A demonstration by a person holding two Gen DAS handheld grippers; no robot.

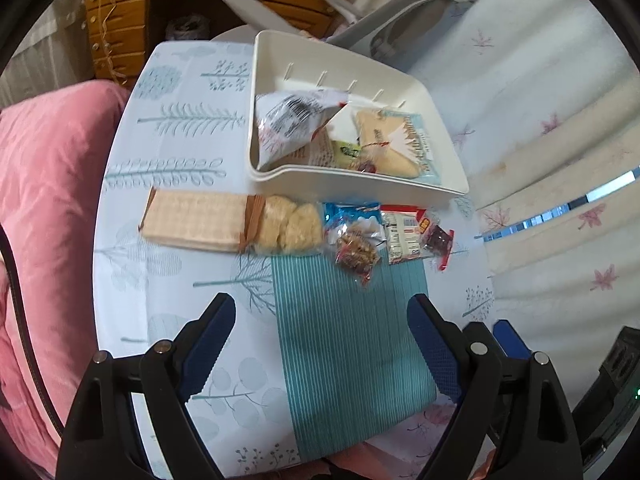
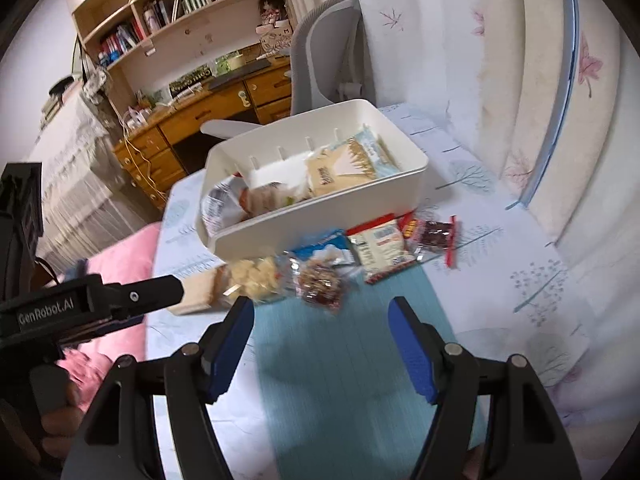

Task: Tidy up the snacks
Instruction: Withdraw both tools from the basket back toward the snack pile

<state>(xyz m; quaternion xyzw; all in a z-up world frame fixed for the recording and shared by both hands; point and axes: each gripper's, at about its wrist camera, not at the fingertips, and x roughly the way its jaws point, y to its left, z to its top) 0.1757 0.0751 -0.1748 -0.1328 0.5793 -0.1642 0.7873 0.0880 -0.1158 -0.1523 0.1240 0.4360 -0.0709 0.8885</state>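
A white storage bin holds several snack packets. In front of it a row of snacks lies on the table: a wafer pack, a rice-cracker pack, a blue-and-white packet, a nut bar, a white-and-red packet and a dark red candy. My left gripper is open and empty, short of the row. My right gripper is open and empty, just before the nut bar.
A teal striped mat lies under both grippers. A pink cushion is at the left. A grey chair and a wooden desk stand behind the table. Curtains hang at the right.
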